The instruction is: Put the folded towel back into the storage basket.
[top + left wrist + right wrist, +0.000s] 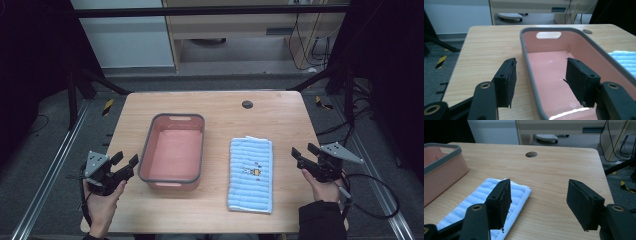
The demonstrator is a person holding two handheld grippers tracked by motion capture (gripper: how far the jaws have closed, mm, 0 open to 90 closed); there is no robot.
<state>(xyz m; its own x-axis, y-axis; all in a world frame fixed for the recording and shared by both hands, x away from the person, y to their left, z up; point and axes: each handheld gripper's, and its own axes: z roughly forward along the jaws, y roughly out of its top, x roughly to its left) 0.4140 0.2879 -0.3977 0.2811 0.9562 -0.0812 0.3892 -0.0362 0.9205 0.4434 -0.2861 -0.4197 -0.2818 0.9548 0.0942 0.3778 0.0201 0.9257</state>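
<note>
Likely the towel goes into the pink tub just beside it. Both the left gripper and right gripper hang wide open, holding nothing. Best to pinch the towel's near edge low, then lift clear of the rim.

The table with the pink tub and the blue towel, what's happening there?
A person holds a gripper in each hand at the table's near corners. The left gripper is open beside the empty pink tub. The right gripper is open beside the folded blue striped towel. Neither one is touching or holding anything.
</note>
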